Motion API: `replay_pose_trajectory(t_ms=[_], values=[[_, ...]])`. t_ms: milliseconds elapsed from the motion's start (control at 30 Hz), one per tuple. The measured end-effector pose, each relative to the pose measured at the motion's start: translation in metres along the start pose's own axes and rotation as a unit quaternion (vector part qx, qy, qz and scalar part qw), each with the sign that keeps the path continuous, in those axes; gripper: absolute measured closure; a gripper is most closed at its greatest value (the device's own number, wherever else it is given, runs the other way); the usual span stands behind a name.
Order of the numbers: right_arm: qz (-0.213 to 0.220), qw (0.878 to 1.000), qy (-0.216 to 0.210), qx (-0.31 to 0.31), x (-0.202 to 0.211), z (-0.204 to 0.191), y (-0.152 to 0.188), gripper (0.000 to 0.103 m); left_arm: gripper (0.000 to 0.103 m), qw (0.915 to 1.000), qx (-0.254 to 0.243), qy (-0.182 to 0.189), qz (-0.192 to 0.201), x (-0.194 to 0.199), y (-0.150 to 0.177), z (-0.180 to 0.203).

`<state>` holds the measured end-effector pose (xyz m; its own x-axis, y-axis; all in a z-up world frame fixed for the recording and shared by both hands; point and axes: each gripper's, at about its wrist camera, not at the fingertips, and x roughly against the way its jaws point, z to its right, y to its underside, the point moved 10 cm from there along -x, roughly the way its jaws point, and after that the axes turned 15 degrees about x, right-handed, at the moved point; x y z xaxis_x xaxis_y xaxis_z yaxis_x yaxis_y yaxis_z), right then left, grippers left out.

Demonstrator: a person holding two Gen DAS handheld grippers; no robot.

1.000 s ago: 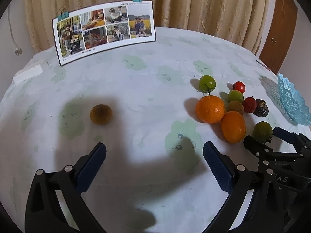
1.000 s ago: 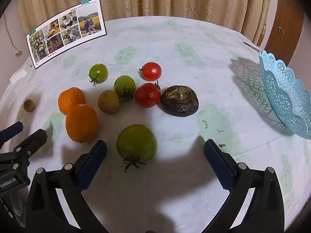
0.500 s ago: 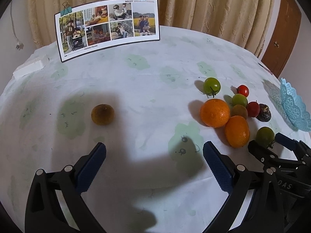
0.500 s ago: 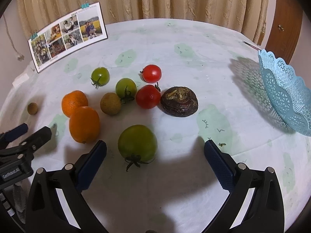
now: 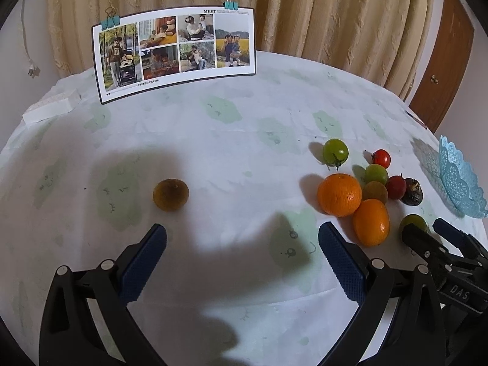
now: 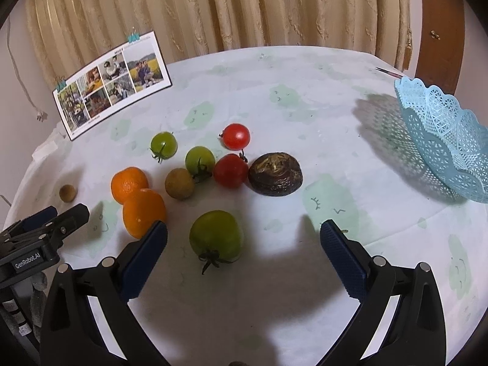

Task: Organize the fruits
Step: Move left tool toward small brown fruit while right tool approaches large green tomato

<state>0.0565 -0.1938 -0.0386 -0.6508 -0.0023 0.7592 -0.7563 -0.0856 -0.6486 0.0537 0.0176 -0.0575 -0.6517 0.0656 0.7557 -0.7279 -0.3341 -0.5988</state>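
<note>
Cream curtains hang behind a round table [image 5: 213,140] covered with a white cloth printed with pale green patches, and a brown door stands at the right. A photo card [image 5: 175,52] held by clips stands upright at the far side, with a white block [image 5: 50,108] lying near it. At the right edge a blue lace basket [image 6: 442,140] sits empty as far as its visible part shows. Most of the fruit lies loose in a cluster: two oranges [image 6: 135,196] touching each other, three green tomatoes, two red tomatoes [image 6: 231,152], a small brown fruit and a dark wrinkled one [image 6: 276,174]. One more small brown fruit [image 5: 170,194] lies alone, well apart from the cluster, just ahead of the left gripper [image 5: 242,253]. Both that one and the right gripper [image 6: 244,250] are spread wide and hold nothing; the big green tomato [image 6: 216,238] sits between the right fingers. From here the likeliest trouble seems to be rolling: a finger nudging a round fruit off-centre could send it across the smooth cloth, perhaps into its neighbours. Squeezing the tomato hard could bruise or split it, and its stem might catch. The two tools sit near each other and could clash.
</note>
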Motion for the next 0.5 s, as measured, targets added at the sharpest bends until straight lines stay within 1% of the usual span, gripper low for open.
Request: replay_pose_trajectory(t_ms=[100,233,367,500], values=[[0.011,1.0,-0.002,-0.007,0.004,0.002,-0.001,0.002,0.005,1.0,-0.001,-0.002,0.001,0.0,-0.001,0.0],[0.017,1.0,-0.016,-0.018,0.01,0.0,-0.002,0.002,0.005,1.0,0.003,-0.001,0.004,0.002,-0.004,-0.004],[0.017,1.0,-0.015,-0.013,0.016,0.001,0.004,0.002,0.005,0.9995,0.019,0.002,0.023,0.011,-0.018,-0.018],[0.019,1.0,-0.018,-0.016,0.019,0.001,0.008,0.002,0.005,0.999,0.029,-0.011,0.031,0.012,-0.03,-0.035]])
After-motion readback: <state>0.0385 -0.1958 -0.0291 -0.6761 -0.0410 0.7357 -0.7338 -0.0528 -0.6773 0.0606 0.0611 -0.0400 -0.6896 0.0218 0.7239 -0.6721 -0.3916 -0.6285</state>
